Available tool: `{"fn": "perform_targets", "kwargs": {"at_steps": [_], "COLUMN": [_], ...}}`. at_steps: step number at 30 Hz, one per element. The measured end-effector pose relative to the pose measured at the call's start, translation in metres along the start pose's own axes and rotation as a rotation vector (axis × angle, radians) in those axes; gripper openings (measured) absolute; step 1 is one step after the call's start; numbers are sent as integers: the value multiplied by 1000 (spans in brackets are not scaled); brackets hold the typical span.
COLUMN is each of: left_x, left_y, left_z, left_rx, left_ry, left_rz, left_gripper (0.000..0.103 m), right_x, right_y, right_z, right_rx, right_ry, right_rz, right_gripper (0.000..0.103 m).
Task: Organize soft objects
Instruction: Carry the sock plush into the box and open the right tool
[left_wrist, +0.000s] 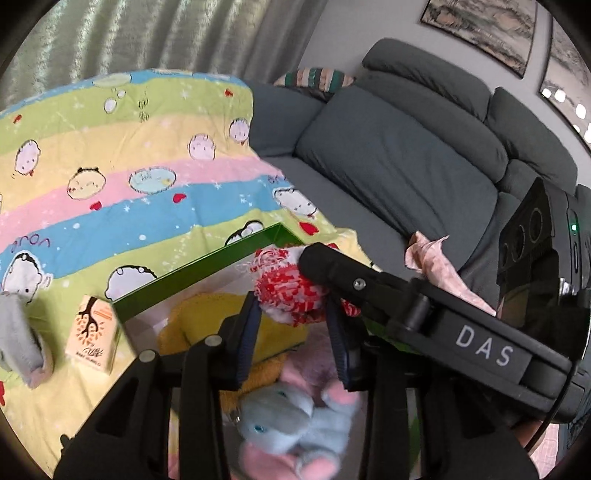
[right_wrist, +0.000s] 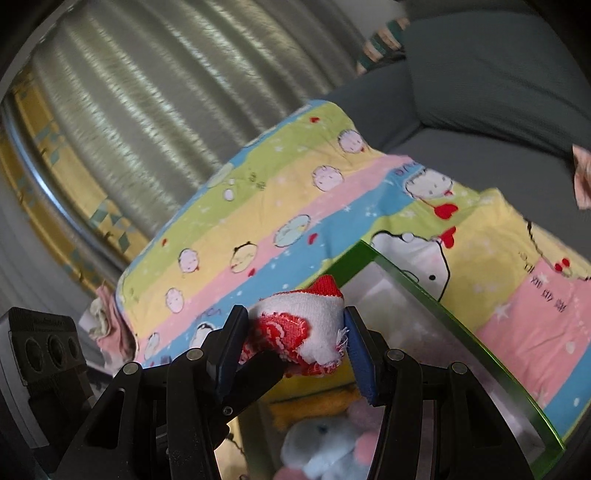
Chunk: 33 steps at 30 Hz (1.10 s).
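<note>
The red-and-white knit sock (right_wrist: 299, 332) hangs over the green-rimmed bin (right_wrist: 424, 291), pinched by both my grippers: right gripper (right_wrist: 291, 332) and left gripper (left_wrist: 293, 325) each clamp it. Releasing unevenly, I risk it snagging a finger and dropping outside onto the blanket (left_wrist: 110, 206).

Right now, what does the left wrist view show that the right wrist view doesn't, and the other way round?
Only the left wrist view shows the small orange carton, a grey plush item at the edge, and the wall pictures. Only the right wrist view shows the yellow patterned strip beside the curtain. Both show the red and white knit piece between both grippers' fingers, the green-rimmed bin, the blue elephant plush inside, the cartoon sheet and the grey sofa.
</note>
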<state>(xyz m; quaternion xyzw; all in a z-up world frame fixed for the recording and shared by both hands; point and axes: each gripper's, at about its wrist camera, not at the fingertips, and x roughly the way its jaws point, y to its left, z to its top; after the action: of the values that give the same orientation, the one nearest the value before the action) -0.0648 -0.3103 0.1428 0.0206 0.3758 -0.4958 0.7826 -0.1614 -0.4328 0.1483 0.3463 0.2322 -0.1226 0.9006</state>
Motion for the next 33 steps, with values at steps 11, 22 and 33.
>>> {"fn": "perform_targets", "kwargs": {"at_steps": [11, 22, 33], "left_x": [46, 57, 37], "left_y": [14, 16, 0], "left_z": [0, -4, -4], "left_rx": [-47, -75, -25], "left_ry": [133, 161, 110], "left_rz": [3, 27, 133], "left_gripper": [31, 30, 70], "right_x": [42, 55, 42], "right_y": [-38, -49, -57], "right_z": [-1, -5, -6], "right_rx": [121, 181, 237], "right_ry": [85, 133, 117], "right_rz": [-65, -94, -72], "right_gripper": [55, 55, 64]}}
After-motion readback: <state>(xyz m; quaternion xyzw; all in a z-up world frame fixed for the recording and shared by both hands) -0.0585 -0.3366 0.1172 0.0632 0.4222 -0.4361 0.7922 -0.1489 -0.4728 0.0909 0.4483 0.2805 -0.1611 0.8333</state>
